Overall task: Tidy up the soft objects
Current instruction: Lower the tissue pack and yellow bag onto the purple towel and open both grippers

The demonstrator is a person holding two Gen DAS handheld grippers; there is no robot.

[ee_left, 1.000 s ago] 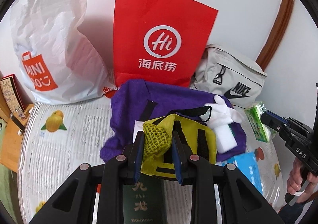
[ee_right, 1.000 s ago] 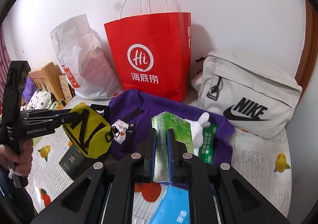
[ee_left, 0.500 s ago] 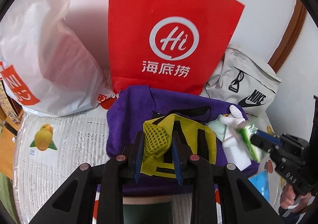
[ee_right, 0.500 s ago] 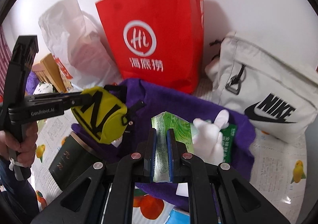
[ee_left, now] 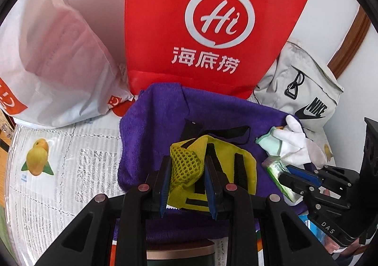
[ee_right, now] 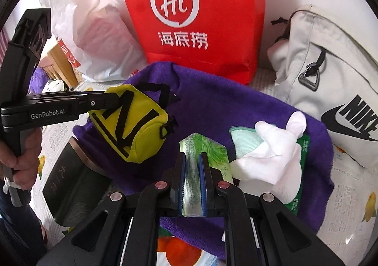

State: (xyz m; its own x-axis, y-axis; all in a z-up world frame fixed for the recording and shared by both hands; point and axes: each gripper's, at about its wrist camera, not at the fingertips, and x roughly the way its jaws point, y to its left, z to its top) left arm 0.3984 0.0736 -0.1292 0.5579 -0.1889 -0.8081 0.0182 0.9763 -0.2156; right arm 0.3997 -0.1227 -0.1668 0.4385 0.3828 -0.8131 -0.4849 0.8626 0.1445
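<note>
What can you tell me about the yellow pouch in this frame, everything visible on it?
The yellow pouch is a small, soft fabric bag with a rounded, padded body, bold black bands crossing its face, a yellow mesh panel on one end and thin black straps trailing from it. The left gripper is shut on that mesh end and holds the pouch tilted above the purple towel. Whether its underside touches the towel cannot be told. It hangs beside the green tissue pack, apart from it.
</note>
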